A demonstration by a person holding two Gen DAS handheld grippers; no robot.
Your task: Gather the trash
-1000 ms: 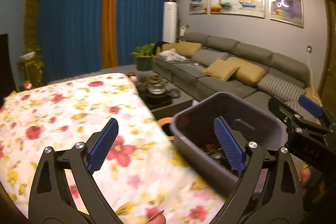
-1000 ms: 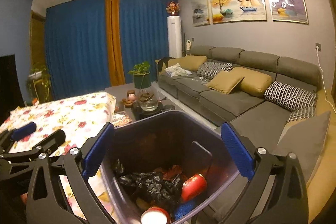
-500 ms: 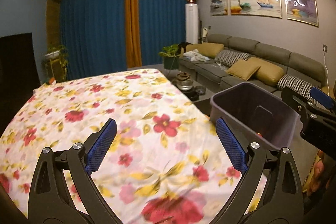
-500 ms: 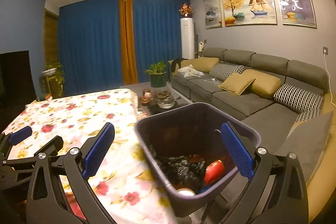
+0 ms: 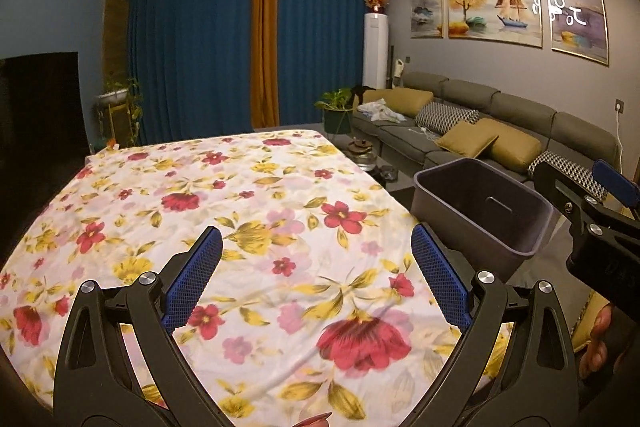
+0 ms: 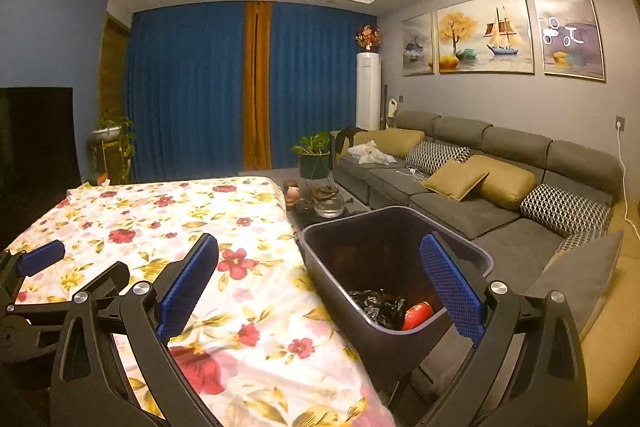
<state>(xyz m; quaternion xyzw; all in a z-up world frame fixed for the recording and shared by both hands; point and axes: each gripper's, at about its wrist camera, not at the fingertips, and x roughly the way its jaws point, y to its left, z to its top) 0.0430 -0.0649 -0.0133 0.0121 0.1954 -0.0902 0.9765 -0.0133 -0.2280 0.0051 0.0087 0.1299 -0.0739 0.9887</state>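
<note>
A dark grey trash bin (image 6: 384, 227) stands off the right edge of the table with the floral cloth (image 6: 168, 223). Inside it lie a crumpled black bag (image 6: 376, 307) and a red can (image 6: 418, 311). My right gripper (image 6: 320, 243) is open above the table edge and the bin's near rim, holding nothing. My left gripper (image 5: 316, 239) hangs open and empty over the floral cloth (image 5: 240, 187). In the left wrist view the bin (image 5: 460, 227) sits to the right, with the right gripper (image 5: 580, 175) beyond it. The left gripper (image 6: 88, 263) shows at the right wrist view's left edge.
A long grey sofa (image 6: 500, 211) with yellow and patterned cushions runs along the right wall. A low dark tea table with a glass kettle (image 6: 328, 203) and a potted plant (image 6: 316, 159) stand past the bin. A person's hand (image 5: 600, 339) shows at the lower right.
Both grippers have lifted and drawn back from the bin. The bin now looks smaller and farther off, and the floral cloth fills more of both views.
</note>
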